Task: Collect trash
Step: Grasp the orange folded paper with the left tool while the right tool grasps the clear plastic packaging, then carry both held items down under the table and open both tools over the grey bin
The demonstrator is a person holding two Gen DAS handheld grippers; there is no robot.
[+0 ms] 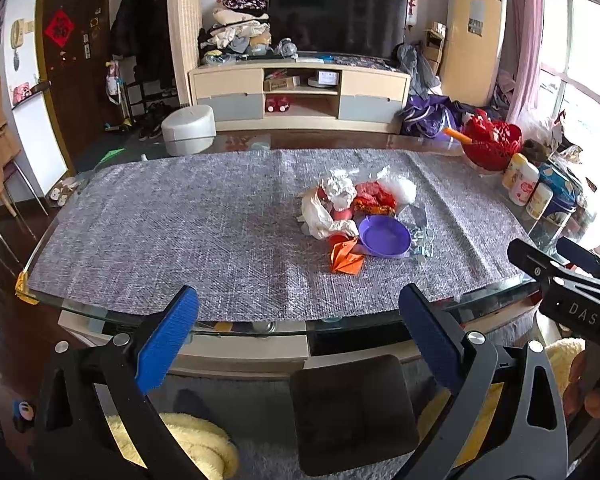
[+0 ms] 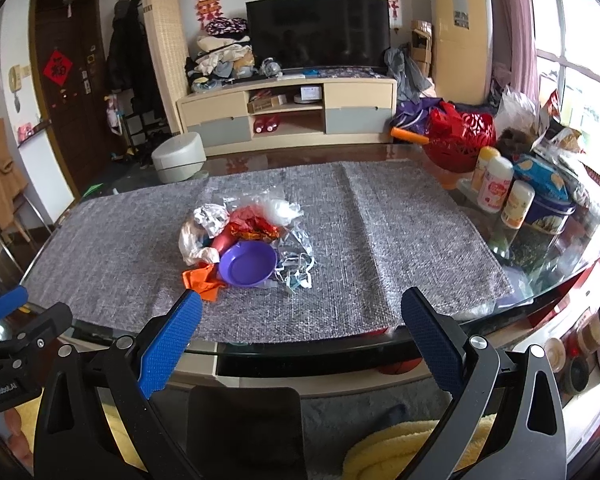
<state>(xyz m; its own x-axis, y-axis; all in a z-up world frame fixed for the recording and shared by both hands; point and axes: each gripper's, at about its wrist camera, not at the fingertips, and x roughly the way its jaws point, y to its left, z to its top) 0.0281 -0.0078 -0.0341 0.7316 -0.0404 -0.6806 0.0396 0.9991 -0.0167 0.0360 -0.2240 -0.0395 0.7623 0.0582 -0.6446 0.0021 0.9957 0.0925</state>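
Note:
A heap of trash sits on the grey mat [image 1: 180, 232] [image 2: 400, 240]: crumpled white paper [image 1: 320, 212] [image 2: 192, 240], a red-orange wrapper [image 1: 374, 200] [image 2: 256, 226], clear plastic film [image 1: 400, 188] [image 2: 280, 210], foil scraps [image 1: 420, 240] [image 2: 296, 270] and orange paper [image 1: 345, 257] [image 2: 204, 280]. A purple bowl [image 1: 384, 236] [image 2: 248, 264] lies at the heap's near side. My left gripper [image 1: 298, 300] hangs open at the table's near edge, well short of the heap. My right gripper [image 2: 300, 304] is open too, likewise back from it. Both hold nothing.
A red basket [image 1: 492, 140] [image 2: 460, 140], several white bottles [image 1: 524, 184] [image 2: 496, 188] and a blue tin [image 2: 548, 208] crowd the table's right side. The glass table edge [image 1: 240, 330] [image 2: 300, 350] runs just ahead of the fingers. A dark chair back [image 1: 352, 408] stands below.

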